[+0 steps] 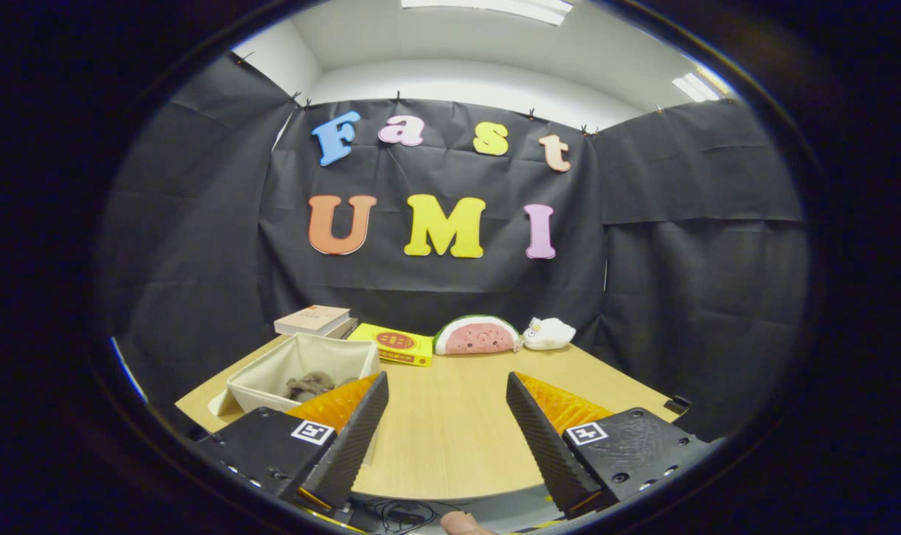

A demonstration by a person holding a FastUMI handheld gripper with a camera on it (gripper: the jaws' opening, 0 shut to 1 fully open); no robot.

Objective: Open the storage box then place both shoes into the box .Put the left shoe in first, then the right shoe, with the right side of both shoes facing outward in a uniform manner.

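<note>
My gripper (447, 390) is open above the near edge of a light wooden table (450, 438), with nothing between its fingers. A white fabric storage box (301, 371) stands open-topped just beyond and left of the left finger (353, 438). Inside it lies a dark grey-brown thing (310, 386) that looks like a shoe; the left finger hides part of the box. I cannot tell how many shoes are in it.
At the back of the table lie stacked books (315, 320), a yellow book (395, 345), a watermelon-slice plush (476, 336) and a small white plush (547, 334). Black cloth walls the booth on three sides. A fingertip (461, 524) and cables show below the table's near edge.
</note>
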